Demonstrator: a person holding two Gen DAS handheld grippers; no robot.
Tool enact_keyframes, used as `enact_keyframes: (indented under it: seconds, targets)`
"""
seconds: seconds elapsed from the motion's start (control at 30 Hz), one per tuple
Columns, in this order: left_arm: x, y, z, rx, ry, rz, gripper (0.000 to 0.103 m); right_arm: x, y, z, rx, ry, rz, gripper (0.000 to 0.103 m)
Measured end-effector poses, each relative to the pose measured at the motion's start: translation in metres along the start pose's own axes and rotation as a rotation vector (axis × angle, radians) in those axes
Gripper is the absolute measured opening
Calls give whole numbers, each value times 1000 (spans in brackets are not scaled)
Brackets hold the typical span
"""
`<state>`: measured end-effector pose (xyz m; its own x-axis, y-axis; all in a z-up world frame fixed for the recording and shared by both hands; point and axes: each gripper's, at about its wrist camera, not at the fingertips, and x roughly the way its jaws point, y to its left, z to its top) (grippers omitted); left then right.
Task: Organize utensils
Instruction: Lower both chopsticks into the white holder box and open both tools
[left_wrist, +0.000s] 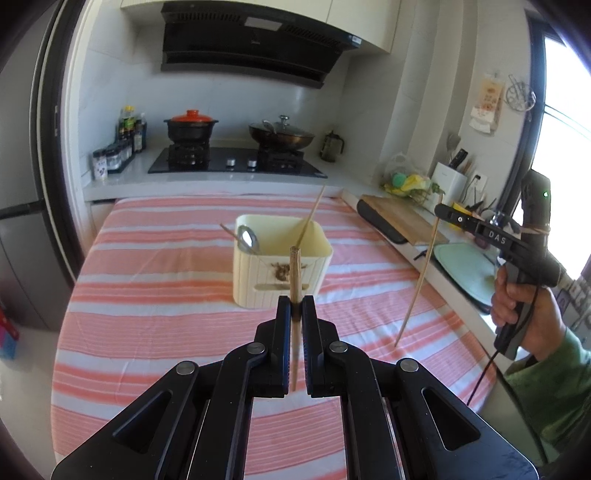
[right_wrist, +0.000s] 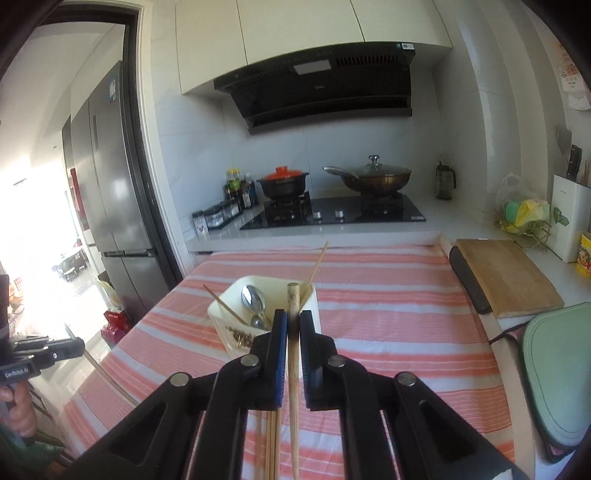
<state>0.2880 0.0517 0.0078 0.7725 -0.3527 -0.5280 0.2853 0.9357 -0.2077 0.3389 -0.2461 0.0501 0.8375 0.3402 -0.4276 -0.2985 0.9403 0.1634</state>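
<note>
Left gripper (left_wrist: 296, 306): clenched on a single wooden chopstick, as I see it from my left wrist camera; the stick runs up between the pads and its blunt top stands above the fingertips.
Left-held chopstick (left_wrist: 294, 273): near upright, lined up in front of the cream bin in this view, lower end passing down behind the jaws.
Right gripper (right_wrist: 293, 321): clenched on another chopstick; jaws pressed tight on its shaft.
Right-held chopstick (right_wrist: 293, 354): round-ended, top just above the fingertips, shaft running down toward the bottom of my right wrist view.
Same grip from the left camera: right gripper (left_wrist: 441, 211) at the right edge, a hand (left_wrist: 524, 314) in a green sleeve on its handle, the stick (left_wrist: 419, 273) hanging slanted, its tip just above or on the cloth, I cannot tell which.
Cream bin (right_wrist: 218, 314): rectangular, ribbed walls, standing mid-table on the cloth.
Bin contents: a metal spoon (right_wrist: 253, 299) leaning inside, one chopstick (right_wrist: 225, 304) slanting out to the left, another chopstick (right_wrist: 317, 267) slanting out toward the stove.
Loose chopsticks (right_wrist: 272, 443): a few lying on the cloth under my right gripper.
Striped cloth (left_wrist: 155, 258): pink and white, covering the table.
Cutting board (right_wrist: 506, 277): wooden, on the counter to the right.
</note>
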Motion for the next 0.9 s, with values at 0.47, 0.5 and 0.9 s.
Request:
enact_keyframes:
  seconds: [0.47, 0.5, 0.9]
  targets:
    - [64, 11, 140, -12, -162, 46, 4, 81, 32, 120, -41, -211, 28, 7]
    - [76, 11, 143, -5, -161, 59, 4, 92, 34, 120, -48, -213, 25, 7]
    - [217, 32, 103, -63, 127, 69, 11, 228, 9, 46, -14, 135, 49, 9]
